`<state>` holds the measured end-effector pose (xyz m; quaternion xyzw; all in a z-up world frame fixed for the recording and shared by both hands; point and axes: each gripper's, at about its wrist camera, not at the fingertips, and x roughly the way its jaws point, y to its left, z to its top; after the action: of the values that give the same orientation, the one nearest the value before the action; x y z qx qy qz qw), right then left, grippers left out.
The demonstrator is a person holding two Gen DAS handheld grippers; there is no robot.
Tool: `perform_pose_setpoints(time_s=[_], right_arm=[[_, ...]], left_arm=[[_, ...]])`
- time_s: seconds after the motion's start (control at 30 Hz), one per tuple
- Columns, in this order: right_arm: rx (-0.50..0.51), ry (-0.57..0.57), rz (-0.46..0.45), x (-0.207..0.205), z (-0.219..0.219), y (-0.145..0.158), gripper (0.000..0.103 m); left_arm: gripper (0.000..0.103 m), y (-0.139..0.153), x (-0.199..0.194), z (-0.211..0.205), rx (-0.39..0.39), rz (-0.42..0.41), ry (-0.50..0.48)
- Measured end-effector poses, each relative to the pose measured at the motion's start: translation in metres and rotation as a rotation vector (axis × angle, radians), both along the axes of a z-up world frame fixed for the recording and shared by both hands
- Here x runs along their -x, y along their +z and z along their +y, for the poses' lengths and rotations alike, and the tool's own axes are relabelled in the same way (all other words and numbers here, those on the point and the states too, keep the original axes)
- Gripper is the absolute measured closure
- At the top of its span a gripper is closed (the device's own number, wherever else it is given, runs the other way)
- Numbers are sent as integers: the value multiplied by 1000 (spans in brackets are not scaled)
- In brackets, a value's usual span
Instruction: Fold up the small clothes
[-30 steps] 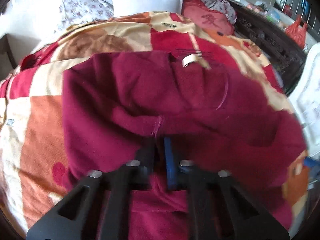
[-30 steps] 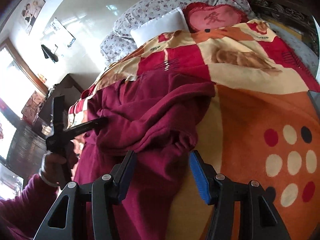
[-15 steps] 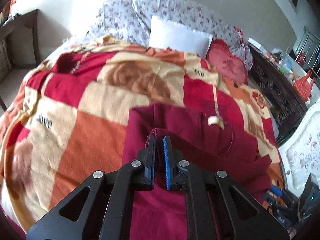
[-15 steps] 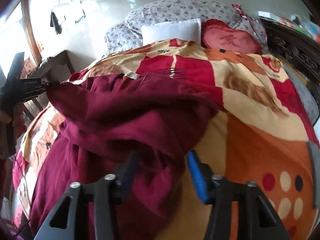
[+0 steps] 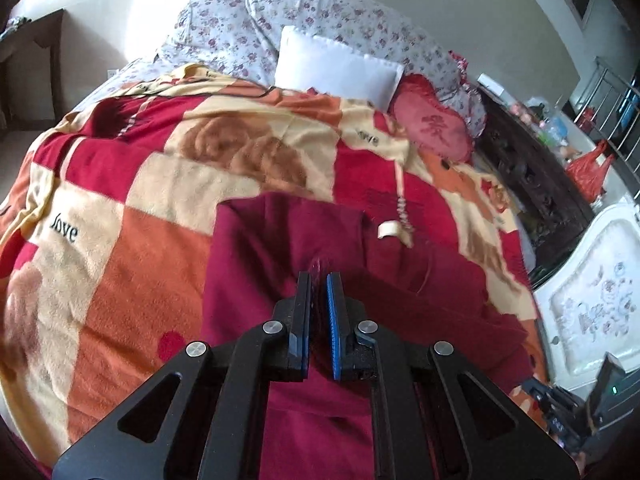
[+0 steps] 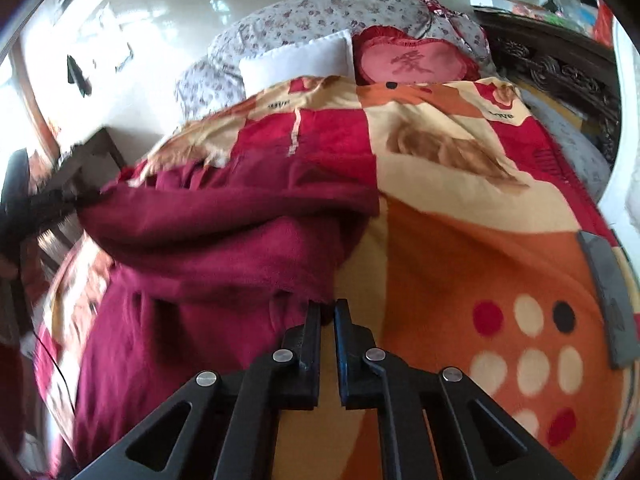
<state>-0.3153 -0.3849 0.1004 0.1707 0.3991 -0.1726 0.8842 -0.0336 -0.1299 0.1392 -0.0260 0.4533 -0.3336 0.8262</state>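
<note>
A dark red fleece garment (image 5: 280, 248) lies spread on the patterned blanket (image 5: 120, 208), with a small white label (image 5: 387, 230) near its far edge. My left gripper (image 5: 318, 280) is shut on a fold of the garment and holds it up. In the right wrist view the garment (image 6: 224, 232) is bunched at the left of the blanket (image 6: 460, 208). My right gripper (image 6: 328, 312) is shut on the garment's near right edge. The left gripper (image 6: 52, 200) shows blurred at the far left, pulling the cloth taut.
A white pillow (image 5: 336, 68), a red cushion (image 5: 434, 130) and floral pillows (image 5: 320, 16) lie at the bed's head. A dark carved cabinet (image 5: 532, 176) and a white bed frame (image 5: 592, 296) stand at the right. A dark wooden table (image 6: 80, 160) stands left of the bed.
My right gripper has closed from wide open onto the garment's edge. My left gripper has lifted and pulled its fold back, so more blanket shows.
</note>
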Motion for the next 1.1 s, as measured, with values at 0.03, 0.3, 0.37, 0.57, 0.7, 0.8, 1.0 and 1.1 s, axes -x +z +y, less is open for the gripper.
perform_pose_setpoints(time_s=[0.03, 0.3, 0.37, 0.57, 0.7, 0.8, 1.0, 1.1], right_arm=[[17, 12, 38, 4, 7, -7, 103], [-140, -82, -54, 20, -27, -10, 92], [-106, -80, -87, 4, -31, 3, 91], [-166, -25, -15, -69, -52, -14, 91], [-166, -47, -14, -118, -74, -19, 91], [-264, -101, -6, -134, -96, -35, 91], [-251, -165, -60, -88, -98, -12, 88], [-232, -152, -32, -74, -96, -8, 87]], left_arm=[[97, -7, 0, 0, -23, 8, 4], [97, -51, -5, 11, -67, 112, 54], [97, -48, -5, 12, -62, 105, 55], [97, -35, -5, 15, -53, 74, 50], [97, -37, -13, 14, -56, 87, 74], [97, -44, -17, 11, -63, 102, 85], [97, -55, -24, 16, -79, 114, 96], [97, -59, -26, 17, -67, 135, 105]])
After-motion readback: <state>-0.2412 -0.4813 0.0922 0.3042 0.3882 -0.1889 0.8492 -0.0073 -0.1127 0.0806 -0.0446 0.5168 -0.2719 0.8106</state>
